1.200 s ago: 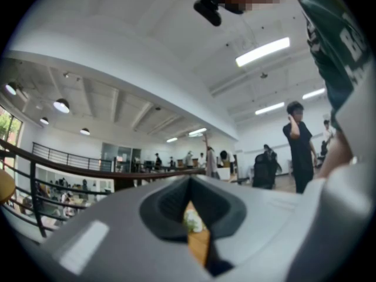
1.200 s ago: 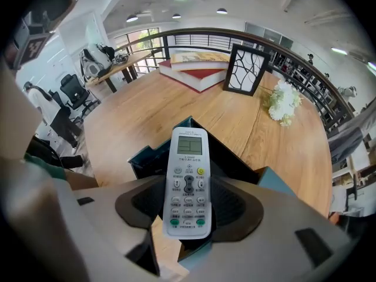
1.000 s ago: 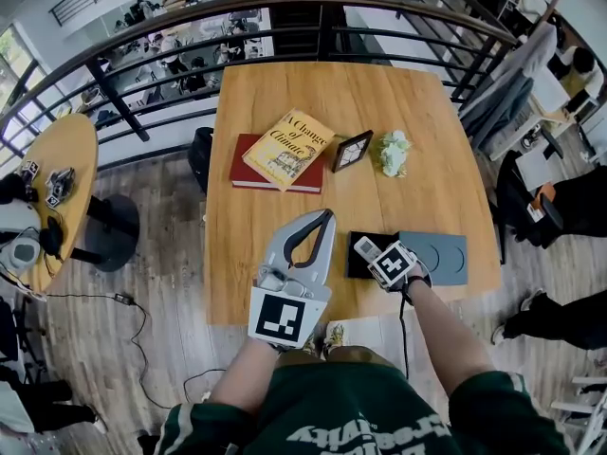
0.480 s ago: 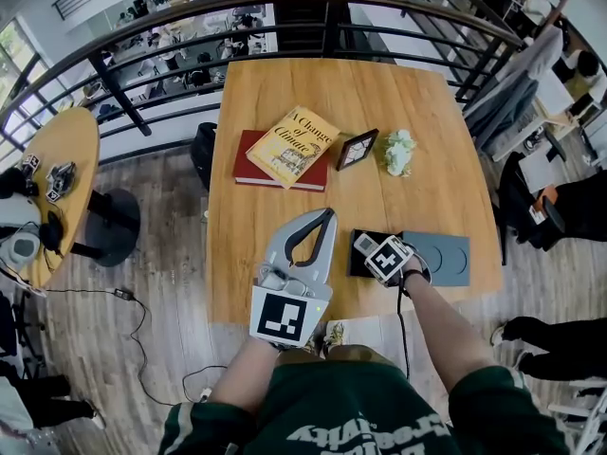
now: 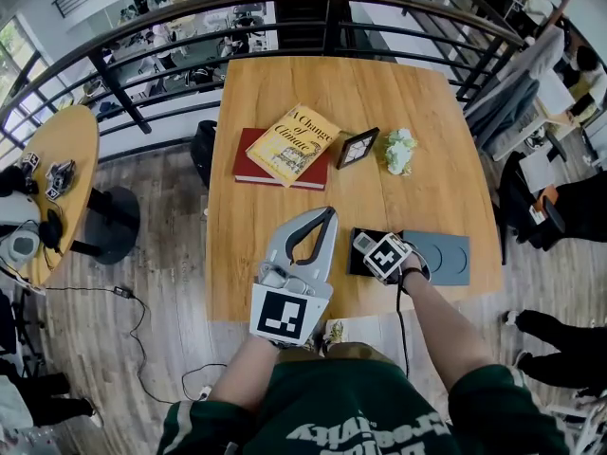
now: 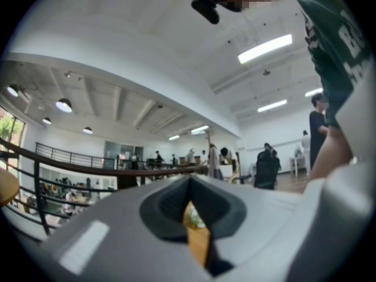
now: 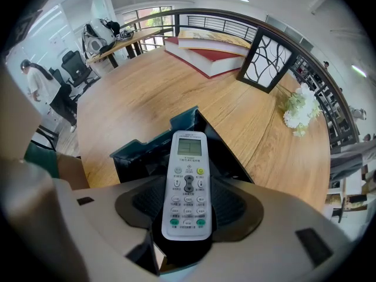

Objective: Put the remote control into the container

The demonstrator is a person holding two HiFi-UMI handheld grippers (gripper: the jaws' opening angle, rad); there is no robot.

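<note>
Now, at the far left of the head view a small round table [image 5: 66, 150] stands apart on the wooden floor, with dark gear on it too small to identify. On the main table [image 5: 427, 102], toward the upper left of its top, a yellow book [image 5: 292, 143] lies tilted on a red book [image 5: 247, 171].

Below the books, over the front part of the table, the left tool [image 5: 327, 216] is held level. Its jaws are pressed together at the tips with nothing between them — its own view shows only a thin sliver of wood through the pads.

Right of the books stands a small dark picture frame [image 5: 358, 148], with a white flower sprig [image 5: 396, 152] just beside it.

At the lower right, the right tool [image 7: 188, 207] points straight down and pinches the remote control [image 7: 188, 172] by its long sides, buttons toward the camera. The remote's screen end hangs over the open black container [image 5: 359, 265] — whether it touches the inside I cannot tell. Against the container's right side a grey lid [image 5: 438, 257] lies flat on the table.
</note>
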